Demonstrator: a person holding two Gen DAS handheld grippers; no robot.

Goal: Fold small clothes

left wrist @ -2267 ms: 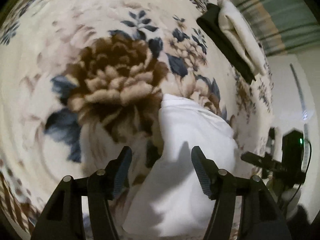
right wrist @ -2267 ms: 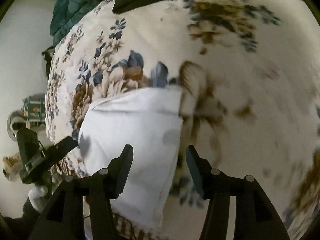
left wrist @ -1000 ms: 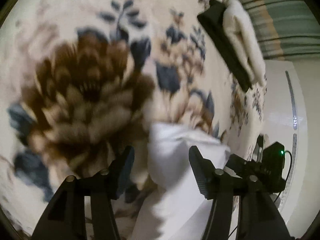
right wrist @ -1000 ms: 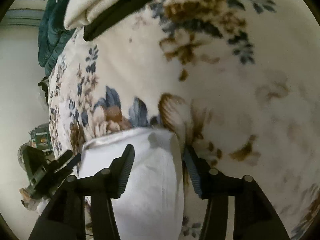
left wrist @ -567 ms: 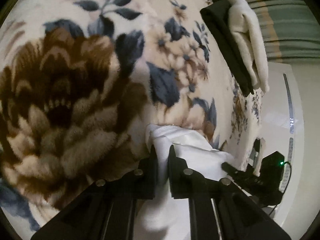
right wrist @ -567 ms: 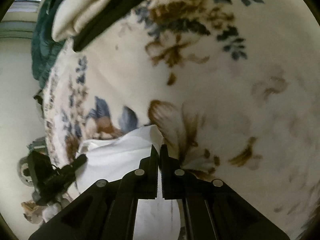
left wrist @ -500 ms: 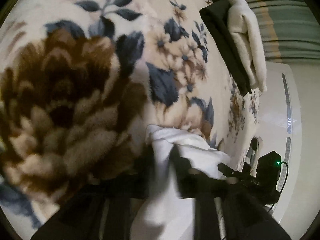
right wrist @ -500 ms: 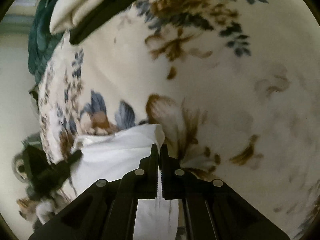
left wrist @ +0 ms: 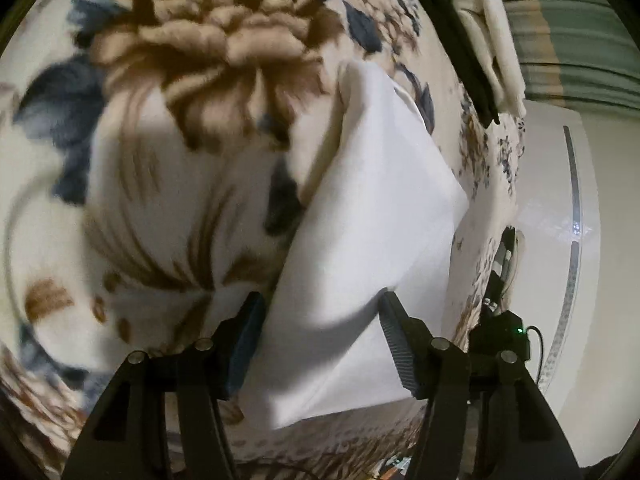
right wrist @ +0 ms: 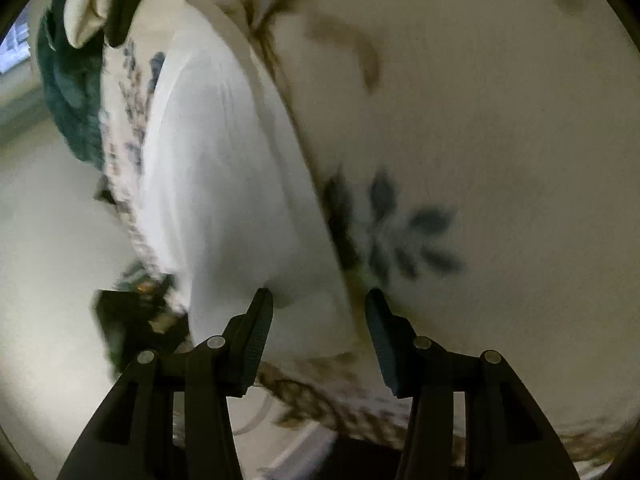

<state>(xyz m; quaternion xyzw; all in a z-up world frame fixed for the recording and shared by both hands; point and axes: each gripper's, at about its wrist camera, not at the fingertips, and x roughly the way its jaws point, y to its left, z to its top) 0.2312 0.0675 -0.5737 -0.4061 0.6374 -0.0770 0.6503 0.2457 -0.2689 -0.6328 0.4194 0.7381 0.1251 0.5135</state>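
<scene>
White folded garment point(left wrist: 372, 208) was lying flat on the floral fleece blanket point(left wrist: 168, 184), prob bc a fold had just been laid down & both tools were letting go. Left gripper point(left wrist: 320, 340) had its jaws opening, pads not pressing anything afaict; the cloth's near end sat between & just past the tips, running up and away. Folded cream & black stack point(left wrist: 476, 36) sat well apart at the far edge. Right gripper point(right wrist: 318, 330) same deal, jaws opening, nothing pinched, w/ the garment point(right wrist: 224, 184) stretching away from its left finger, its right edge between the tips.
</scene>
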